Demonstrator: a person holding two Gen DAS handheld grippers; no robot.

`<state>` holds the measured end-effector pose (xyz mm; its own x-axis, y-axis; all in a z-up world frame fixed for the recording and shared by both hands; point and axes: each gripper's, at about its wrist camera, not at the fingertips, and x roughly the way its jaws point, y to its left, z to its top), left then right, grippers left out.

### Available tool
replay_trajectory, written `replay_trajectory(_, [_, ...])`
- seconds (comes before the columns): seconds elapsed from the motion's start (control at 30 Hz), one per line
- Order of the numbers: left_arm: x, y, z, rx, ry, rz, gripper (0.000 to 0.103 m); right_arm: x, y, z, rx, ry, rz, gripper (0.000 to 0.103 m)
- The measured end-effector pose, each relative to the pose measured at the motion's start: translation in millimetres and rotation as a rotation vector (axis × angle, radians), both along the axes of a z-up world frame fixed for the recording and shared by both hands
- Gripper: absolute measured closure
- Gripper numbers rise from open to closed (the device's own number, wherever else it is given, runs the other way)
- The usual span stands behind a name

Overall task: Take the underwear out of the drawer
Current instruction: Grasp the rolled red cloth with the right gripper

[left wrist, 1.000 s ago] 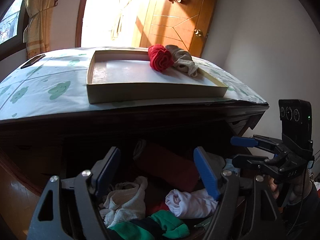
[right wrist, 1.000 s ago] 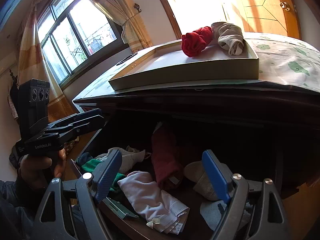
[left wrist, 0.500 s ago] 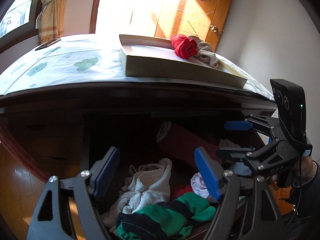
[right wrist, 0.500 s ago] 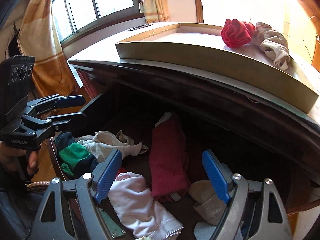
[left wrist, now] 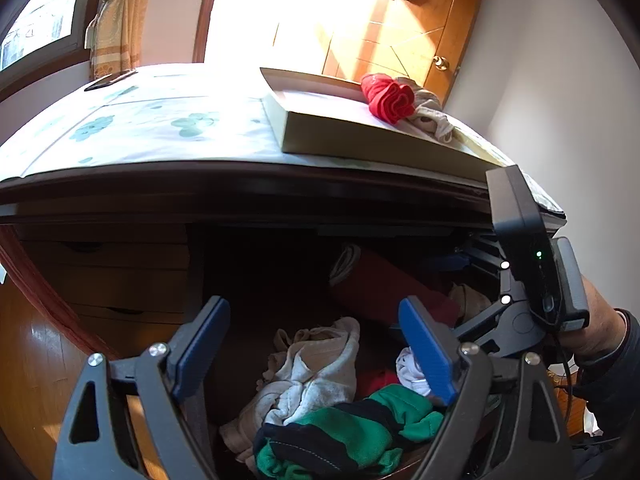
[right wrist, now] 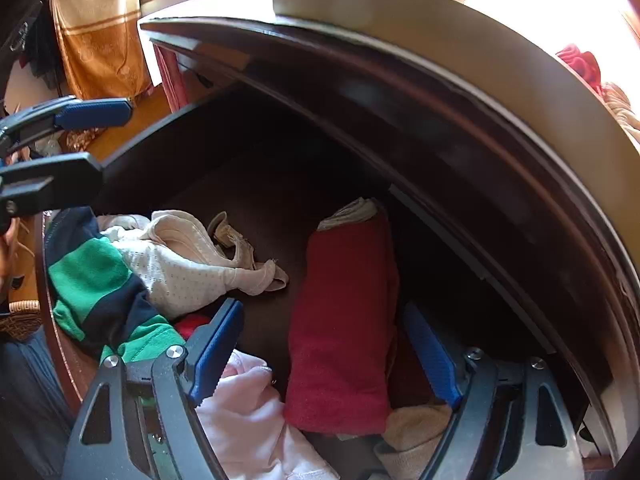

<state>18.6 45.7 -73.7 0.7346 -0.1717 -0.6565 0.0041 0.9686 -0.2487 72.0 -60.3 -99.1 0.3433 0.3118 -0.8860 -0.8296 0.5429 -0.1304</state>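
Your right hand-held gripper (right wrist: 326, 354), jaws wide and empty, hangs over the folded red underwear (right wrist: 344, 320) in the open drawer (right wrist: 168, 140), while your left hand-held gripper (left wrist: 312, 344), opening, holds nothing above the cream underwear (left wrist: 316, 368) beyond.

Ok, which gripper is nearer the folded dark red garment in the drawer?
Right. The right gripper hangs open directly over the dark red garment; the left gripper, opening, hangs over the cream garment beside it.

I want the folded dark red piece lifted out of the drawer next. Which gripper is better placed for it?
Right. The right gripper hangs open straight over the dark red piece, which lies between its fingers. The left gripper, jaws opening, faces the cream garment instead.
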Motion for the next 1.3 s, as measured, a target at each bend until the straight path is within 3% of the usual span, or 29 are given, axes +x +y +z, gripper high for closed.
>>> replay_trajectory(0.33, [0, 3, 1, -0.016, 0.001, 0.003, 0.014, 12, 25, -30, -0.119, 0.055, 0.013, 0.027])
replay_trajectory(0.4, [0, 3, 1, -0.015, 0.001, -0.001, 0.014, 15, 28, -38, -0.145, 0.06, 0.015, 0.035])
replay_trajectory(0.47, [0, 3, 1, -0.015, 0.001, -0.004, 0.014, 18, 27, -38, -0.133, 0.071, 0.008, 0.058])
replay_trajectory(0.5, [0, 3, 1, -0.017, 0.002, -0.006, 0.014, 19, 25, -36, -0.123, 0.076, 0.009, 0.063])
replay_trajectory(0.63, [2, 1, -2, -0.022, 0.017, -0.019, 0.014, 19, 15, -26, -0.095, 0.08, 0.02, 0.072])
replay_trajectory(0.97, [4, -13, 3, -0.003, 0.057, -0.128, 0.014, -5, -31, 9, 0.01, 0.044, -0.003, 0.072])
replay_trajectory(1.3, [15, -46, 1, 0.152, 0.26, -0.374, 0.014, -3, -82, 21, 0.095, 0.059, -0.052, 0.072])
